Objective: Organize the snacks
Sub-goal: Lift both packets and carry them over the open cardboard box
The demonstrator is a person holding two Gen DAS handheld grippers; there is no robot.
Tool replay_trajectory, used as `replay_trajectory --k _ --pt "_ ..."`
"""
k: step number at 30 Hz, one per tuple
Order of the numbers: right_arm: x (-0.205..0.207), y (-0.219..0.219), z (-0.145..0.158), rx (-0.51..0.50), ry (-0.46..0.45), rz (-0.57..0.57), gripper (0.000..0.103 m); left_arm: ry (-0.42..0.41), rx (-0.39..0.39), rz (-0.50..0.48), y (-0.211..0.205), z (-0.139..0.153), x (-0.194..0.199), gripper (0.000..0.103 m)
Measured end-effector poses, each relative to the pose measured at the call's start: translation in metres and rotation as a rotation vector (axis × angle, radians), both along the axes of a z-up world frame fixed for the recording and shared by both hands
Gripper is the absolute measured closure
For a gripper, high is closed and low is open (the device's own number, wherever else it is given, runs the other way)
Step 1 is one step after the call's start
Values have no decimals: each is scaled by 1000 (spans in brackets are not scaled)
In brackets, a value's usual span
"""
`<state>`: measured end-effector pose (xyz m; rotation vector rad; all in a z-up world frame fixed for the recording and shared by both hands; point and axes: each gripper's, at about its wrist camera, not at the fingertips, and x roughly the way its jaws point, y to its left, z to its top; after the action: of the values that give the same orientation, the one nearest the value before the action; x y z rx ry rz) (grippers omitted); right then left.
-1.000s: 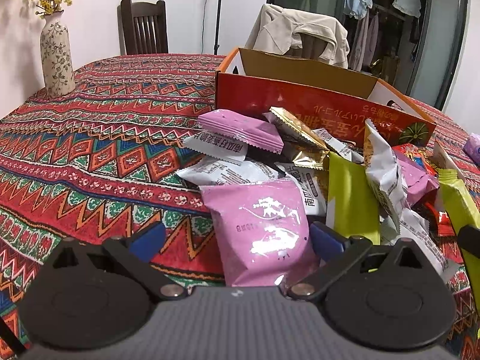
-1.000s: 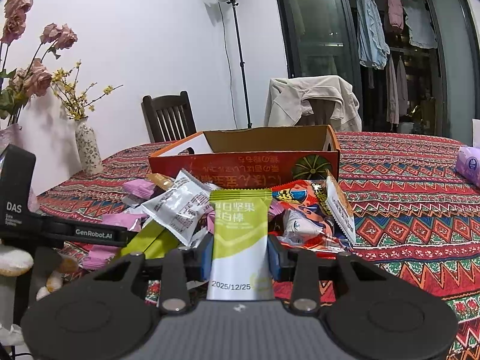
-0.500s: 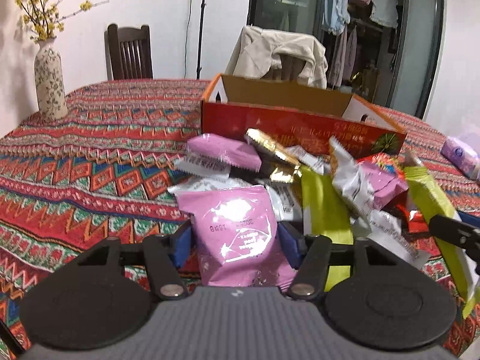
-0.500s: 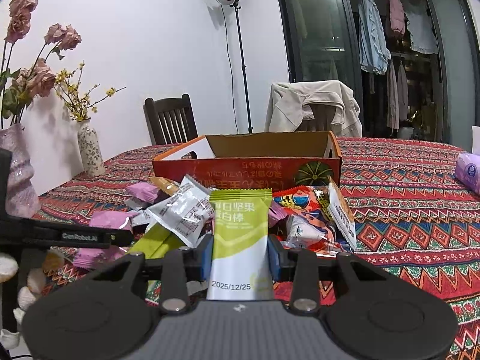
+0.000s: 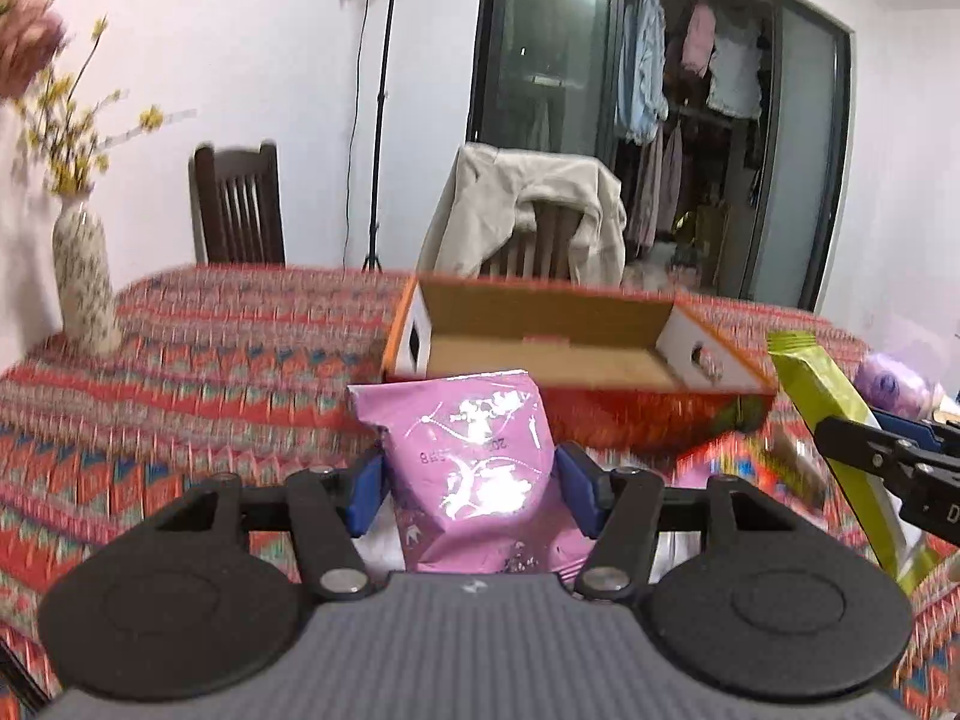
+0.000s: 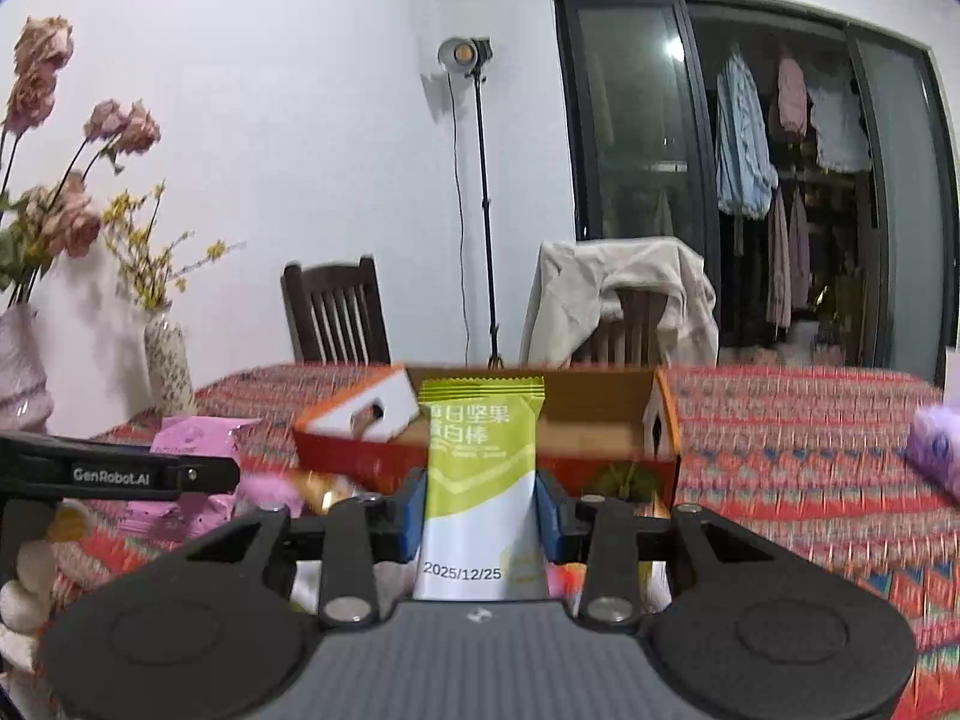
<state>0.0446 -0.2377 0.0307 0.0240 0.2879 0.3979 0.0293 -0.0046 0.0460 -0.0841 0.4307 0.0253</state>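
Both packets are carried clear of the table, evidently bound for the open cardboard box [image 5: 540, 354] at twelve o'clock. The left gripper [image 5: 471, 480] pinches the pink snack pouch [image 5: 474, 468] upright between its blue pads; the right gripper [image 6: 477, 510], level and forward-pointing, clamps the green nut bar [image 6: 480, 480], at three o'clock of the left.

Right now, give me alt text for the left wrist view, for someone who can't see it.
The left gripper jaws are shut on a pink snack packet, held upright in front of an open orange cardboard box on a red patterned tablecloth. At right, the right gripper grips a green snack bar; the picture is motion-blurred.
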Motion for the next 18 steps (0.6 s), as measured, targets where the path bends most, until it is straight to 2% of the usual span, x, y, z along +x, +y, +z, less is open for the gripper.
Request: replay_trajectory --k 5,10,18 --pt "34 7 31 22 -39 -3 67 -58 -5 -6 -2 29 31 42" --pt "77 17 54 18 -43 -16 67 -75 -21 -3 -7 46 68 42" --pt "154 31 60 11 -4 -68 67 -75 -44 17 -11 51 131 42"
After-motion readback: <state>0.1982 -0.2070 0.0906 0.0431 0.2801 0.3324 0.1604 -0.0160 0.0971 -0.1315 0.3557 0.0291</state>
